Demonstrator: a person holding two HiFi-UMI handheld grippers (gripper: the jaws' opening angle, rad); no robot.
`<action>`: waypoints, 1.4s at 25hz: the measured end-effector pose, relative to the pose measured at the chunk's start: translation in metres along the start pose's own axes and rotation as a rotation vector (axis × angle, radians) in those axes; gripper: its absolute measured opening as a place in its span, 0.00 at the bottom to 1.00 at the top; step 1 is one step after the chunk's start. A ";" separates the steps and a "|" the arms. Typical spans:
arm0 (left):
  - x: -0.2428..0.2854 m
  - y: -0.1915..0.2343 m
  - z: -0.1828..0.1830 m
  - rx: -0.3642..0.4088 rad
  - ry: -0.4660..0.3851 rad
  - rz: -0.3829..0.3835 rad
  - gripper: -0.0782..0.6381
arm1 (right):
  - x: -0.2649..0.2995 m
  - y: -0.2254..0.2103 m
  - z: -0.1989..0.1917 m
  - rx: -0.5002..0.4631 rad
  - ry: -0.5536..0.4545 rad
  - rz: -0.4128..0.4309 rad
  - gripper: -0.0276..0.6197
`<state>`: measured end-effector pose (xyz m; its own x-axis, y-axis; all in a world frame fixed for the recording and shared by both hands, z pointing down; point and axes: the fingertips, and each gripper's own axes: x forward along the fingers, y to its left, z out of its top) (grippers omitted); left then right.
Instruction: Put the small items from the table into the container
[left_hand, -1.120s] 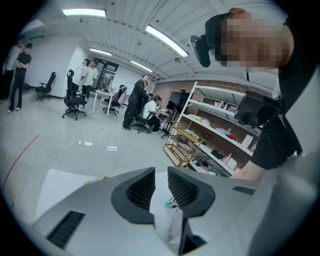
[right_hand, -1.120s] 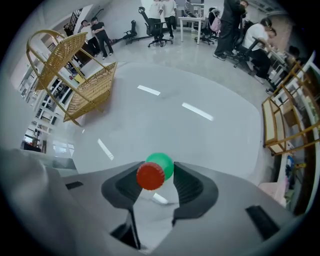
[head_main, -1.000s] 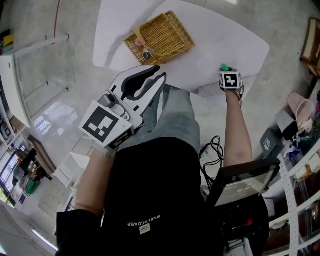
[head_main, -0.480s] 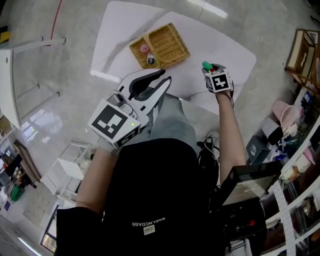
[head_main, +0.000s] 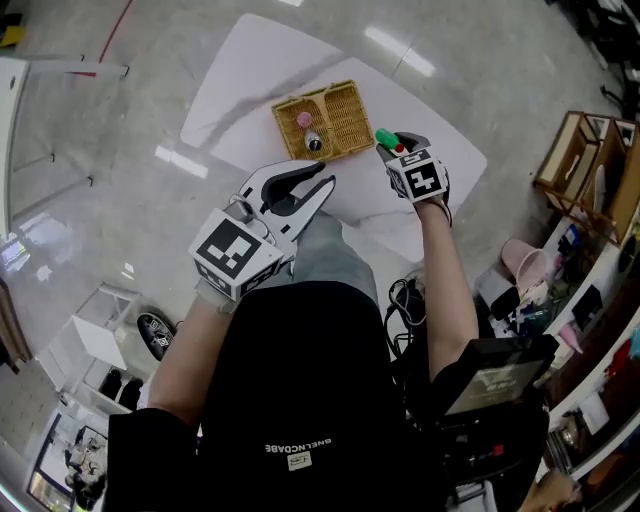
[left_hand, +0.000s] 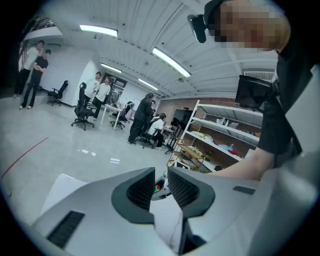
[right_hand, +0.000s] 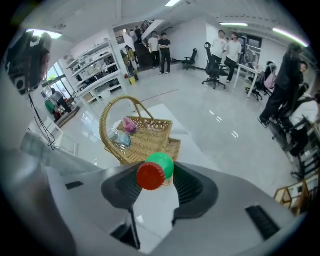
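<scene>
A wicker basket (head_main: 335, 112) stands on the white table (head_main: 250, 80); a pink item (head_main: 304, 120) and a small jar (head_main: 314, 142) lie in it. My right gripper (head_main: 388, 141) hangs just right of the basket, shut on a green bottle (head_main: 385, 137) with a red cap. In the right gripper view the bottle (right_hand: 161, 165) lies across the jaws of the right gripper (right_hand: 156, 172), red cap toward the camera, with the basket (right_hand: 145, 142) below and beyond. My left gripper (head_main: 312, 185) is held near the table's front edge, jaws a narrow gap apart with nothing between them (left_hand: 161, 186).
A wooden rack (head_main: 590, 170) stands on the floor at the far right. Cables (head_main: 405, 300) and a black device with a screen (head_main: 490, 375) are near the person's legs. Several people, chairs and shelves fill the room beyond.
My right gripper has risen and moved left toward the basket with the green bottle in it, rolling as it went. The left gripper has lifted a little.
</scene>
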<state>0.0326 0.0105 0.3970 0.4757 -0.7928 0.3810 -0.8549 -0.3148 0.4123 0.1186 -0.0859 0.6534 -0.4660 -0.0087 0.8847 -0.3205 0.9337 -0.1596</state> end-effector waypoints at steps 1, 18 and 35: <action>-0.003 0.001 -0.001 -0.005 -0.004 0.003 0.19 | -0.003 0.003 0.007 -0.022 -0.001 0.006 0.32; -0.077 0.046 -0.018 -0.115 -0.125 0.161 0.19 | 0.049 0.039 0.079 -0.335 0.199 0.118 0.32; -0.110 0.064 -0.045 -0.188 -0.166 0.272 0.19 | 0.095 0.036 0.073 -0.374 0.309 0.149 0.32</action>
<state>-0.0647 0.1010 0.4189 0.1830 -0.9129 0.3649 -0.8855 0.0082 0.4646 0.0025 -0.0790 0.6992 -0.1999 0.1883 0.9615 0.0748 0.9814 -0.1767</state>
